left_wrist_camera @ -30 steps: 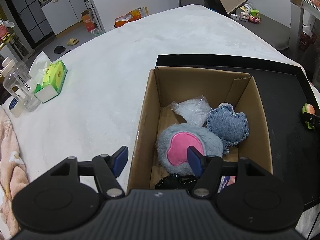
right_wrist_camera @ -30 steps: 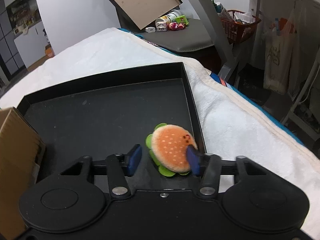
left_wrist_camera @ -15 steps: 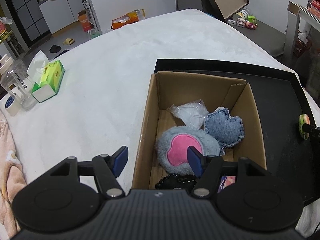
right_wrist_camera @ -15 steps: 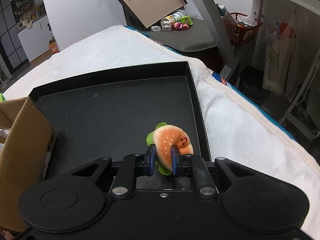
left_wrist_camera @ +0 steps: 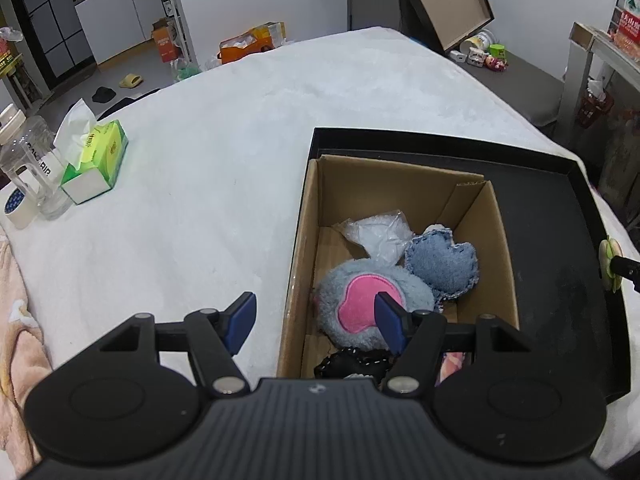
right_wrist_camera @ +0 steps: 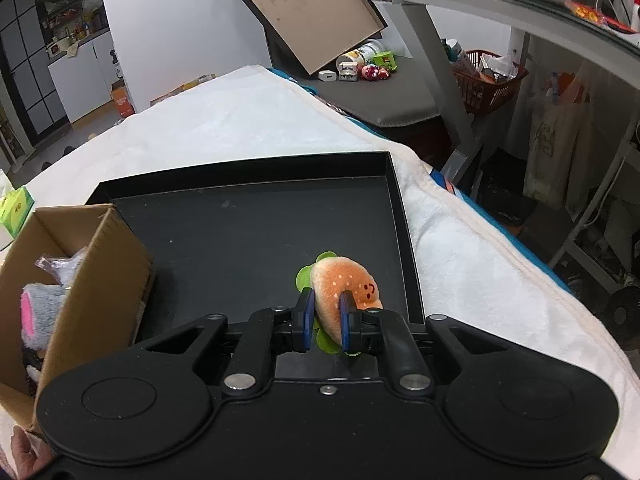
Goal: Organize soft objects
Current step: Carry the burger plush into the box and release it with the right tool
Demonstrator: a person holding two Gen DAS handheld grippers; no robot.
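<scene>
My right gripper (right_wrist_camera: pixel 325 316) is shut on a small plush hamburger (right_wrist_camera: pixel 348 284), orange bun with green felt lettuce, held tilted above the black tray (right_wrist_camera: pixel 248 236). The burger (left_wrist_camera: pixel 611 258) also shows at the right edge of the left wrist view. A cardboard box (left_wrist_camera: pixel 400 184) stands in the tray's left part and holds a grey and pink plush (left_wrist_camera: pixel 364 312), a denim plush (left_wrist_camera: pixel 444 264), a clear plastic bag (left_wrist_camera: pixel 380 236) and a black item (left_wrist_camera: pixel 352 362). My left gripper (left_wrist_camera: pixel 316 318) hovers open over the box's near left wall, with nothing between its fingers.
A white fluffy cover (left_wrist_camera: pixel 200 200) spreads under everything. At its left stand a green tissue box (left_wrist_camera: pixel 96 164), a clear jug (left_wrist_camera: pixel 28 168) and a tape roll (left_wrist_camera: pixel 16 208). A pink cloth (left_wrist_camera: pixel 16 312) lies near left. A shelf frame (right_wrist_camera: pixel 520 8) and chair (right_wrist_camera: pixel 384 100) stand beyond.
My right gripper closed on the hamburger plush and lifted it off the tray; the box came into its view at left. The left gripper stayed open over the box.
</scene>
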